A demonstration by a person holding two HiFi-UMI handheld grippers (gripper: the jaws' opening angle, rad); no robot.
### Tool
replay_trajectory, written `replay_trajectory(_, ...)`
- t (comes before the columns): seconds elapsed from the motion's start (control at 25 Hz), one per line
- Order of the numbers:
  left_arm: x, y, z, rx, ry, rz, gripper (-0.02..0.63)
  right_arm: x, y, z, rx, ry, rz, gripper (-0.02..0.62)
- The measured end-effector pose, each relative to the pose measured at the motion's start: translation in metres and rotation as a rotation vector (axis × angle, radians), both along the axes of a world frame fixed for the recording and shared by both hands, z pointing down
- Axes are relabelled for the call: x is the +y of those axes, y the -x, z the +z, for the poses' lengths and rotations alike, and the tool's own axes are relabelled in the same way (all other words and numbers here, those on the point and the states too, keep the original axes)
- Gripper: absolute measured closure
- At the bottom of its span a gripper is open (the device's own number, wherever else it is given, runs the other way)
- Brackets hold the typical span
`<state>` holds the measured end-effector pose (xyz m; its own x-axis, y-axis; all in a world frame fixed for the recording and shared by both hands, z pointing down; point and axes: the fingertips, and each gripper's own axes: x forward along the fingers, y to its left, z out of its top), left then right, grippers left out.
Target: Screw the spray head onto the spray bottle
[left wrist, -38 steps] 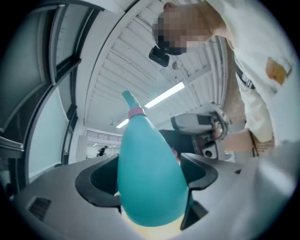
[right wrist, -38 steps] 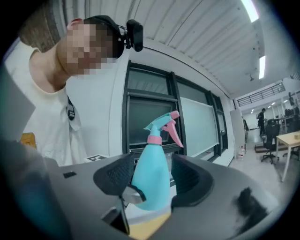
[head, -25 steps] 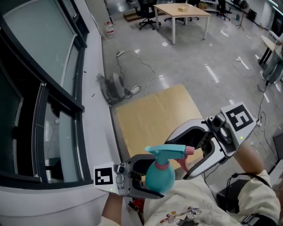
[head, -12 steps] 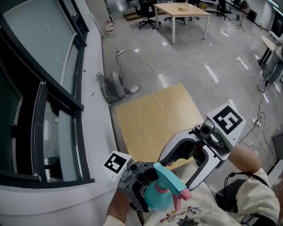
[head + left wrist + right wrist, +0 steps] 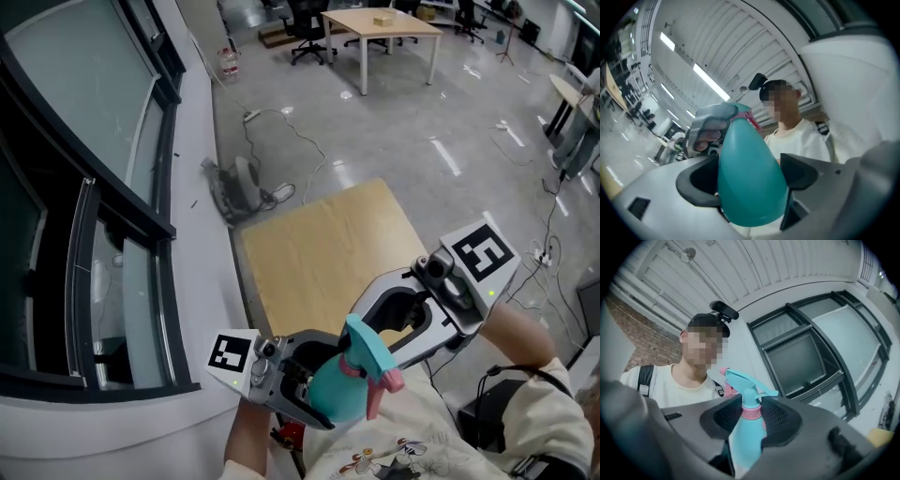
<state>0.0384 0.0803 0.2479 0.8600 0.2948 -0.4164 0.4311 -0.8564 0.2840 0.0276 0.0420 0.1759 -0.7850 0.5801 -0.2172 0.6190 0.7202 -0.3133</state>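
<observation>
A teal spray bottle (image 5: 330, 396) with a teal spray head (image 5: 367, 349) and pink collar is held over my lap, in front of the wooden table. My left gripper (image 5: 314, 384) is shut on the bottle's round body (image 5: 750, 183), a pad on each side. My right gripper (image 5: 380, 342) comes in from the right and is shut on the neck at the pink collar (image 5: 751, 413). In the right gripper view the spray head (image 5: 747, 380) stands just beyond the pads (image 5: 780, 420). The head sits on the bottle, tilted toward me.
A light wooden table top (image 5: 319, 253) lies just ahead. A white window ledge (image 5: 202, 234) and dark window frames run along the left. On the floor beyond are a small fan (image 5: 246, 178), cables and a far table (image 5: 380, 23) with chairs.
The right gripper's jaws have closed in on the spray head. The left gripper dipped and turned with the bottle, then came back up; the nozzle now points toward me.
</observation>
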Motion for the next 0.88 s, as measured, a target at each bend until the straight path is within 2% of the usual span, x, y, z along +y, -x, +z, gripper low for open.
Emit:
replay_trajectory(0.12, -0.017, -0.006, 0.01, -0.18, -0.089, -0.268, 0.198, -0.014, 0.002, 0.008, 0.043, -0.006, 0.094, 0.466)
replay_trajectory(0.32, -0.06, -0.008, 0.02, -0.472, -0.285, -0.838, 0.196, -0.042, 0.005, 0.01, 0.08, -0.05, 0.265, 0.466)
replay_trajectory(0.44, -0.088, 0.015, 0.042, -0.791, -0.443, -1.23, 0.196, -0.066, 0.012, 0.015, 0.115, -0.115, 0.422, 0.466)
replay_trajectory(0.48, -0.097, 0.023, 0.044, -0.867, -0.487, -1.374, 0.196, -0.073, 0.016, 0.017, 0.129, -0.127, 0.478, 0.466)
replay_trajectory(0.52, -0.105, 0.03, 0.043, -0.913, -0.52, -1.512, 0.196, -0.079, 0.02, 0.019, 0.143, -0.132, 0.529, 0.466)
replay_trajectory(0.6, -0.116, 0.036, 0.038, -0.922, -0.547, -1.713, 0.196, -0.088, 0.027, 0.024, 0.163, -0.125, 0.61, 0.466)
replay_trajectory(0.64, -0.119, 0.035, 0.036, -0.898, -0.537, -1.757, 0.196, -0.09, 0.029, 0.025, 0.172, -0.118, 0.64, 0.466)
replay_trajectory(0.68, -0.12, 0.034, 0.034, -0.863, -0.513, -1.765, 0.196, -0.091, 0.031, 0.027, 0.181, -0.111, 0.659, 0.466)
replay_trajectory(0.76, -0.12, 0.03, 0.033, -0.789, -0.456, -1.725, 0.196, -0.09, 0.033, 0.03, 0.202, -0.108, 0.653, 0.465)
replay_trajectory(0.88, -0.119, 0.026, 0.031, -0.714, -0.419, -1.646, 0.196, -0.081, 0.031, 0.035, 0.223, -0.131, 0.575, 0.365)
